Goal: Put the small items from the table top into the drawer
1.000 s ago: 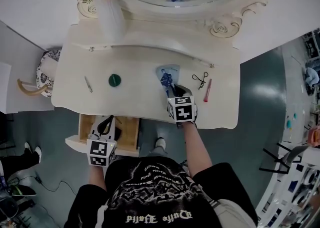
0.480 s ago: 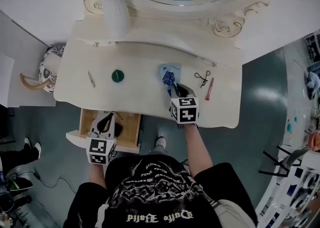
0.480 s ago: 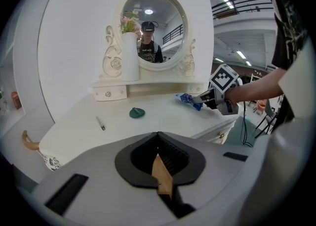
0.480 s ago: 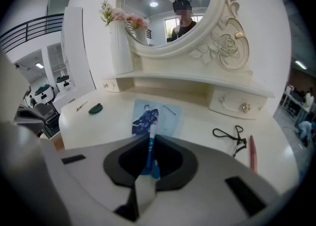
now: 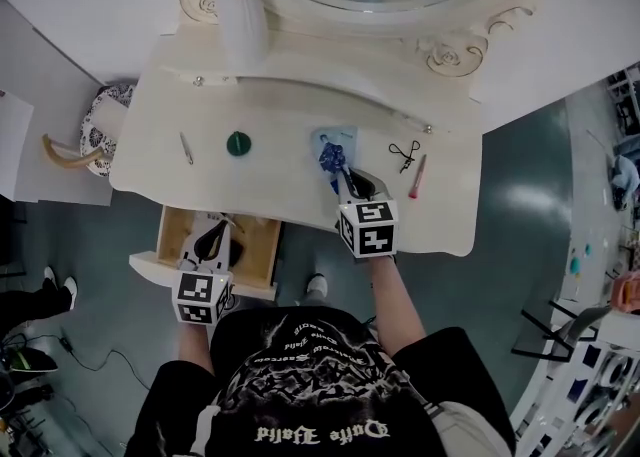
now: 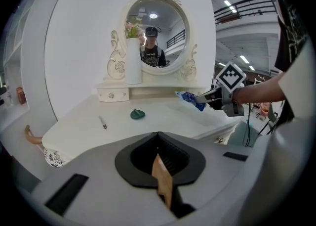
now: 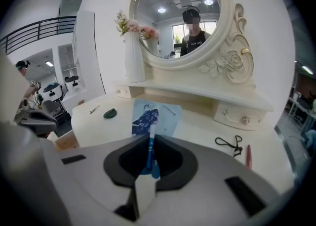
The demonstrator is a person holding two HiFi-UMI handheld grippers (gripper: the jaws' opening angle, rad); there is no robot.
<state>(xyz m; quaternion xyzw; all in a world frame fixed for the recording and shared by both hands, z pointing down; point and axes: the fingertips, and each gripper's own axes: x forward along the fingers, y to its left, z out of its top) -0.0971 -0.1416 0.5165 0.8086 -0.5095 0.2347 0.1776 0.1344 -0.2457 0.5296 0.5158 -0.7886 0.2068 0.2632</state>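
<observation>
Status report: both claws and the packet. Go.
Right claw shut on blue packet, held above the table. Left claw shut, empty, over open drawer. Nothing seen between packet and drawer.

Bench (image 5: 280,110): cream top, curved front edge, raised shelf along the back. A white vase (image 5: 243,25) of flowers is stood on the shelf at back left. Laid on the main top, left to right:
- a slim silvery stick (image 5: 186,148) near the left edge
- a round green item (image 5: 238,143) near it
- towards the right, a black eyelash curler (image 5: 403,154)
- just beside the curler, a red pen (image 5: 416,176)

A drawer (image 5: 258,257) is seen open under the left front.
</observation>
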